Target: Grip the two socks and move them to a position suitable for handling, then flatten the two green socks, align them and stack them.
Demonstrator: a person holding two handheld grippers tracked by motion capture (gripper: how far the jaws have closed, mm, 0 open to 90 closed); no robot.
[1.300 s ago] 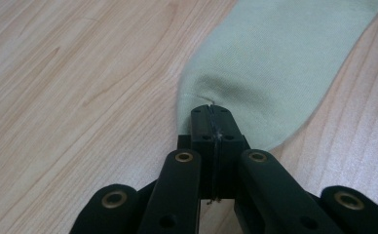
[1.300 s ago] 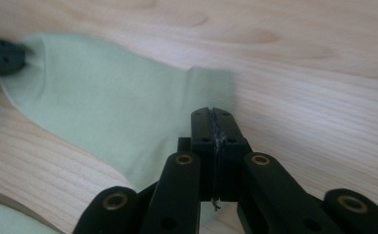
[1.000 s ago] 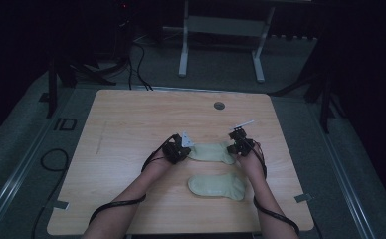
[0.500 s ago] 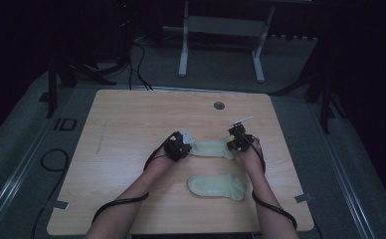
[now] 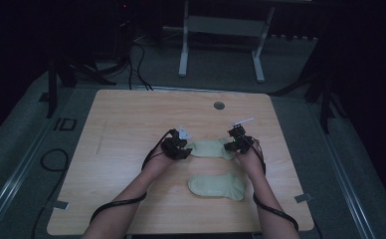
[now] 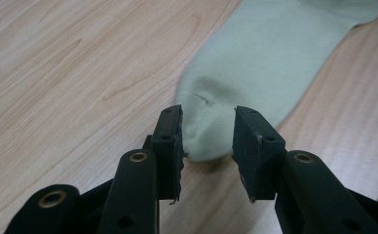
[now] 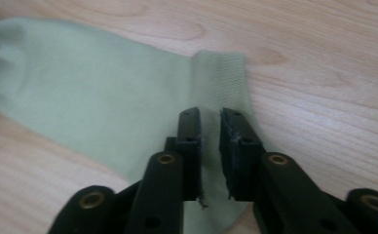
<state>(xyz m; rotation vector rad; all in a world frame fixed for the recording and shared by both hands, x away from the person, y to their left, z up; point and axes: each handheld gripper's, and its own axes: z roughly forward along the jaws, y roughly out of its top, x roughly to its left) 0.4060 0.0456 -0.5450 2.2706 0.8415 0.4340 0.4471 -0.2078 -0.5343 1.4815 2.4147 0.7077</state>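
Two pale green socks lie on the wooden table (image 5: 121,124). My grippers are at either end of the far sock (image 5: 208,148). The left gripper (image 5: 177,148) stands open, its jaws either side of the rounded toe (image 6: 211,131), which rests flat on the wood. At the sock's other end the right gripper (image 5: 238,142) hovers over the ribbed cuff (image 7: 221,78). Its jaws are a narrow gap apart and the flat cloth shows between them. The near sock (image 5: 217,185) lies loose between the person's forearms.
A small round grommet (image 5: 219,105) is set into the table near its far edge. Cables trail from both grippers off the near edge. A metal stand (image 5: 221,30) is on the floor behind the table.
The right gripper has edged slightly left onto the cuff. The left gripper and both socks have hardly moved.
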